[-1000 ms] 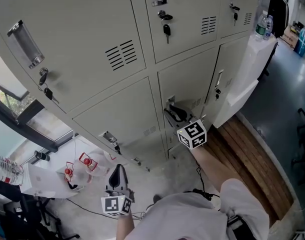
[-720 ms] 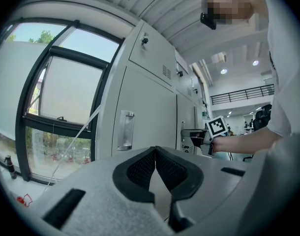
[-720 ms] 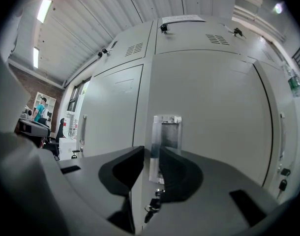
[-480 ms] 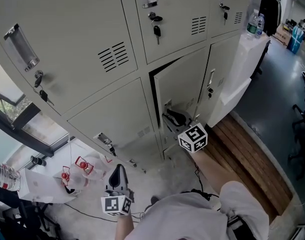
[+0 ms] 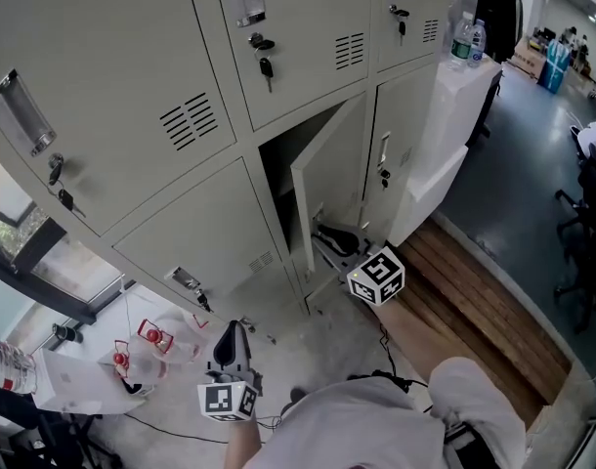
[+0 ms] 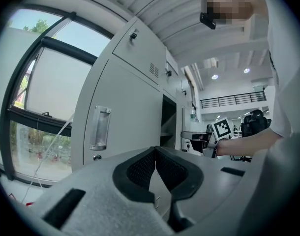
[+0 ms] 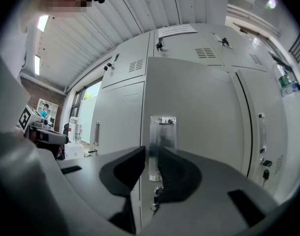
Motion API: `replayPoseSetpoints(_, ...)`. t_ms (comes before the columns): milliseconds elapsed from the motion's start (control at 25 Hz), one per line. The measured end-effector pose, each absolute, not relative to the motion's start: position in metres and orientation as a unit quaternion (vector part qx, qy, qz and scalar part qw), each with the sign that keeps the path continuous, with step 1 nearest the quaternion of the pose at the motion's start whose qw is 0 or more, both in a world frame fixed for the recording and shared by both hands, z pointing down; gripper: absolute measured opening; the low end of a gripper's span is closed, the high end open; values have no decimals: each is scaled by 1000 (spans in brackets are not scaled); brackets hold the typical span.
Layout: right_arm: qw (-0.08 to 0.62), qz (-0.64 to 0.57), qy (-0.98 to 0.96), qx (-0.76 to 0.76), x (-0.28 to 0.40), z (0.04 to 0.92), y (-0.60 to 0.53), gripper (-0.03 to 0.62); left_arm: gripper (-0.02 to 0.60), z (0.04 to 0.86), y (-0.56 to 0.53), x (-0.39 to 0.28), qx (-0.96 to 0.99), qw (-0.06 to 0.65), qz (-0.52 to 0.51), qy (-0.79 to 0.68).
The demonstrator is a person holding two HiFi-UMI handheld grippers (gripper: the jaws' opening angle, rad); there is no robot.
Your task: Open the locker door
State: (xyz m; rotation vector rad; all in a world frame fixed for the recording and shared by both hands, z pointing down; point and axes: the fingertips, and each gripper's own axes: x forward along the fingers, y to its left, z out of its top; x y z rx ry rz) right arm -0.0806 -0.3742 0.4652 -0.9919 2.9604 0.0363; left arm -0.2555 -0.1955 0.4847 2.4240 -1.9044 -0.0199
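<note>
The grey locker door (image 5: pixel 329 179) in the lower row stands partly swung out, with the dark inside of the locker (image 5: pixel 278 179) showing at its left. My right gripper (image 5: pixel 333 238) is at the door's lower edge. In the right gripper view the door's metal handle (image 7: pixel 163 132) sits between the jaws of the right gripper (image 7: pixel 151 154). The jaws are closing and the pads press on the handle. My left gripper (image 5: pixel 230 345) hangs low over the floor, away from the lockers. It is also seen as the left gripper (image 6: pixel 155 150), shut with nothing in it.
Shut lockers with keys in their locks (image 5: pixel 266 66) surround the open one. A white cabinet (image 5: pixel 454 125) with water bottles (image 5: pixel 464 35) stands at the right, beside a wooden floor strip (image 5: pixel 474 306). Red-topped items (image 5: pixel 147 338) lie on the floor at the left, below a window (image 5: pixel 24 252).
The locker door has gone from shut to partly open, swinging out toward me. My right gripper stayed on the handle and came back with it. The left gripper has not moved.
</note>
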Motion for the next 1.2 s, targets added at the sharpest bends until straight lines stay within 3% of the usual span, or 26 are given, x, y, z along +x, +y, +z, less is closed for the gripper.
replayPoseSetpoints(440,7,16,940,-340,-45,465,-360,26,9,484,-195,-231,803,30,-6,-595)
replayPoseSetpoints(800,34,-7,932,-360,-9,464,-352,15,9,485,-212,-208,826,29,0,-563)
replayPoseSetpoints(1200,34,-17,920,-389,28,474,-333,15,9,465,-276,-172,869,-31,38,-493)
